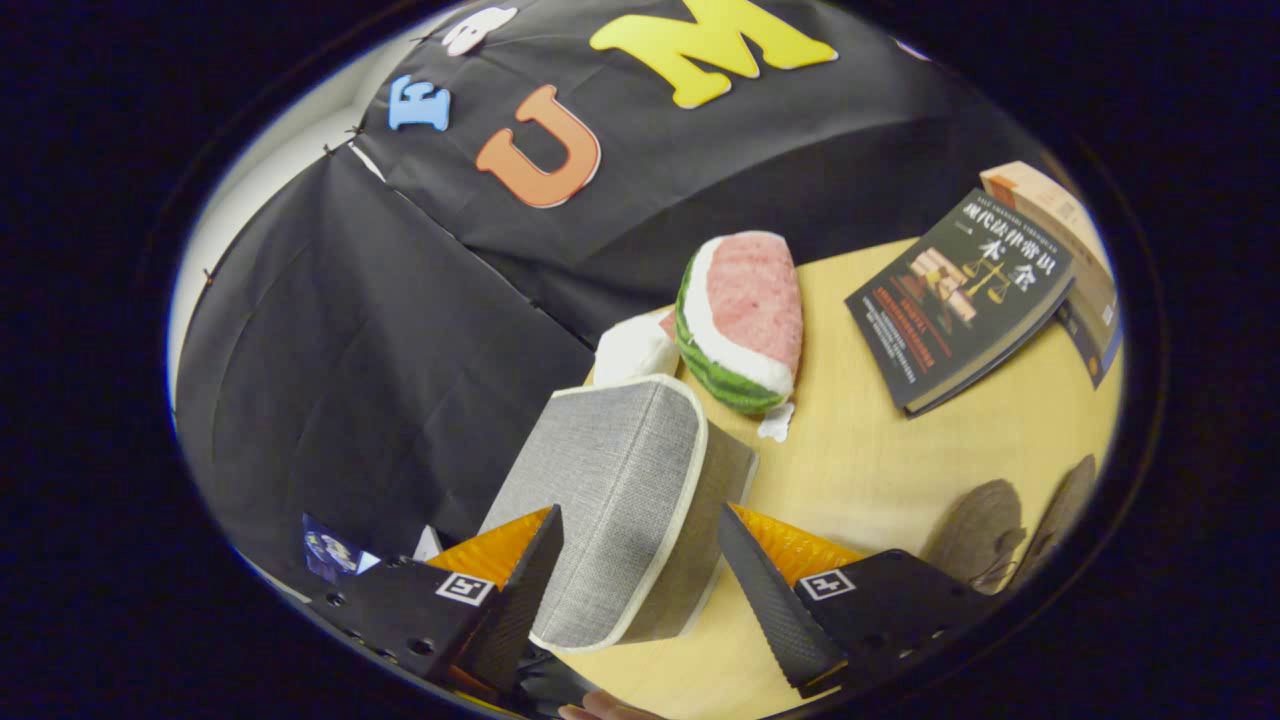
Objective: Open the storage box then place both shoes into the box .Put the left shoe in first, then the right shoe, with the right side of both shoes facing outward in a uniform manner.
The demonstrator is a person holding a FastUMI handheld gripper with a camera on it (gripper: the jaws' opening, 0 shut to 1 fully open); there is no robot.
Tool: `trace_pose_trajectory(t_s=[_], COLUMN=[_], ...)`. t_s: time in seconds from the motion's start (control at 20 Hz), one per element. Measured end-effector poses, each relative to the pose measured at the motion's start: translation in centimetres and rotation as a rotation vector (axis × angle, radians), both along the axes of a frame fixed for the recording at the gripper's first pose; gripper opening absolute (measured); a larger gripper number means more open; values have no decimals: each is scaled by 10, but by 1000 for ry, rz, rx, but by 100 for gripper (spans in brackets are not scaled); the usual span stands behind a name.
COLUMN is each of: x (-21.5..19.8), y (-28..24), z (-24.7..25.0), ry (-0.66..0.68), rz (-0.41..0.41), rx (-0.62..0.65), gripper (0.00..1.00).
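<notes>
On the yellow desk [880, 470], at its edge nearest the black cloth wall [360, 360]: one grey fabric storage box [620, 500] with pale piping along its seams, lid closed, seen tilted. The box lies between the fingers of the gripper [640, 570]; the fingers are spread and the left one sits against the box's side, but whether the right one touches cannot be told, so a grasp cannot be confirmed.

Just beyond the box, same edge: one plush watermelon slice [745, 320], pink face and green striped rind, with a white soft item [635, 348] touching its left side.

Toward the desk's far right corner: one dark-covered book [960, 295], lying flat, partly overlapping a second book [1060, 250] with a tan cover beneath it.

At the desk's right edge, beyond the right finger: two grey-brown shoes [985, 535], side by side, well apart from the box.

At the near edge below the fingers: part of a person's hand [605, 710], barely showing.
</notes>
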State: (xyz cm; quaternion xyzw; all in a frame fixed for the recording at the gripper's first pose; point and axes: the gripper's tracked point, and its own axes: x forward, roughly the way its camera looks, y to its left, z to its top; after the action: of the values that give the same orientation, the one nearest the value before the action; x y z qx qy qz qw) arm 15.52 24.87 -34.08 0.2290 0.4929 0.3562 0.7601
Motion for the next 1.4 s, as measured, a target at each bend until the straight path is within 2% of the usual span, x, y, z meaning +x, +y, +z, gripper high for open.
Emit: trace_pose_trajectory(t_s=[0.2,0.3,0.4,0.65,0.75,0.9,1.25,1.4], x=[-4,-4,-4,-8,-10,-10,-4,-9], y=[13,13,12,22,22,25,48,81], z=[-24,-31,-31,-10,-7,3,61,103], ry=[133,188,250,294,282,252,150,142], rz=[46,38,23,-6,-13,-14,-63,-70], rx=[58,89,133,166,103,26,-114,-92], gripper=[95,94,87,30,7,0,0,0])
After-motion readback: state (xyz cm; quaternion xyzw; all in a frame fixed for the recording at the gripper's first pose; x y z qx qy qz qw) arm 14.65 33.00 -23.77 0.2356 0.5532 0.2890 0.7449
